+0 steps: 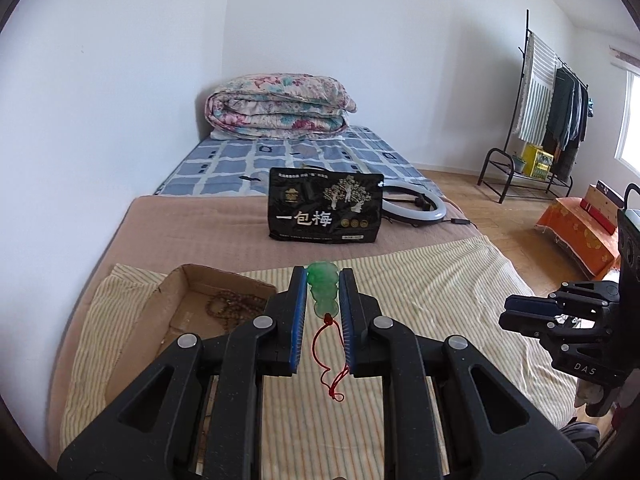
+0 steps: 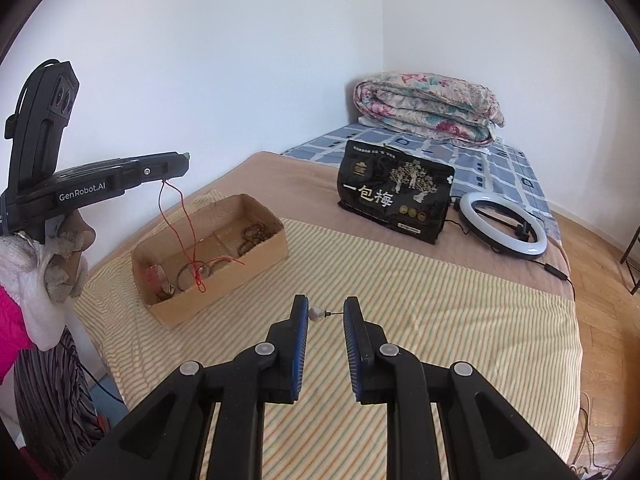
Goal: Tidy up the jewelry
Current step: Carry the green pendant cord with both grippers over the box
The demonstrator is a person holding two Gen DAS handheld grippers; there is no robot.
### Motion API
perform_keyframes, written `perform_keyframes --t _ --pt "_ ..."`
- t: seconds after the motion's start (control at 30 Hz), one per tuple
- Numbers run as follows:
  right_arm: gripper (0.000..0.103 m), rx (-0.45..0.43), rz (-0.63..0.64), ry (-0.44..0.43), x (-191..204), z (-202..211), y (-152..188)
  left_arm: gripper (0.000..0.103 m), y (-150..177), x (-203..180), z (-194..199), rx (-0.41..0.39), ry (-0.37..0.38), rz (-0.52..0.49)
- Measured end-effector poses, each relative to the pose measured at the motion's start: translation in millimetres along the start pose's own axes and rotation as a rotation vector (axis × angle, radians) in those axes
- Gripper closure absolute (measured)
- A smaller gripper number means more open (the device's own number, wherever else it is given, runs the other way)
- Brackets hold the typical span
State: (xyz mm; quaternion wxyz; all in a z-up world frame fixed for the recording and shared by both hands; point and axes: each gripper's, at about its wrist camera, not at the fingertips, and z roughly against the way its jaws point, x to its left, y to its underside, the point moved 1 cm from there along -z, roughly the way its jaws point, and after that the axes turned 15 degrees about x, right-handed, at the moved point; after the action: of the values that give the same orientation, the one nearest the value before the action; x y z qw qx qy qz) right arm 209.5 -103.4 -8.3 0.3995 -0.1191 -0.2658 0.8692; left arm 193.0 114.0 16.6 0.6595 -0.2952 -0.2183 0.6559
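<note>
Through the left wrist camera, your left hand-held gripper [image 1: 323, 286] pinches a translucent green carved jade pendant [image 1: 323, 289] between its blue-padded fingers [image 1: 299, 312], the stone upright between the fingertips. A thin red cord [image 1: 327, 360] hangs from the pendant's lower end and dangles in loops above the yellow-striped cotton sheet [image 1: 420, 292] that covers the near part of the bed. To the left and a little beyond the fingers sits an open shallow brown cardboard box [image 1: 188, 300] with a string of brown wooden beads [image 1: 230, 306] lying inside. Farther back stand a black snack bag printed with gold trees and white characters [image 1: 325, 210] and, just beside it on the right, a white ring light [image 1: 416, 204]. Your right hand-held gripper [image 1: 510, 314] shows at the right edge, held over the bed; from here you cannot tell how its fingers stand.

Through the right wrist camera, your right hand-held gripper [image 2: 325, 312] holds its fingers spread apart, with a small white faceted bead on a thin dark pin [image 2: 318, 313] lying between the tips on the striped sheet [image 2: 440, 300]; whether either pad touches it is not clear. Your left hand-held gripper [image 2: 182, 160] is raised at the left, a sliver of green at its tip, and the red cord [image 2: 176, 220] hangs down toward the cardboard box [image 2: 224, 280]. Inside the box lie dark bead bracelets [image 2: 254, 236] and a thin bangle [image 2: 188, 276]. The black bag [image 2: 394, 196] and ring light [image 2: 502, 224] sit beyond.
</note>
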Motion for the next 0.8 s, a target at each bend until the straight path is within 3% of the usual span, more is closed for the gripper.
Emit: perform_keyframes --t 0.33,0.8 --pt "0.087 -0.029 0.034 -0.095 37 -18 -37 0.088 20 58 17 -0.02 -0.112 0.044" --pt "0.086 0.012 0.083 -0.139 81 -74 -85 0.088 31 109 1 -0.012 -0.157 0.113"
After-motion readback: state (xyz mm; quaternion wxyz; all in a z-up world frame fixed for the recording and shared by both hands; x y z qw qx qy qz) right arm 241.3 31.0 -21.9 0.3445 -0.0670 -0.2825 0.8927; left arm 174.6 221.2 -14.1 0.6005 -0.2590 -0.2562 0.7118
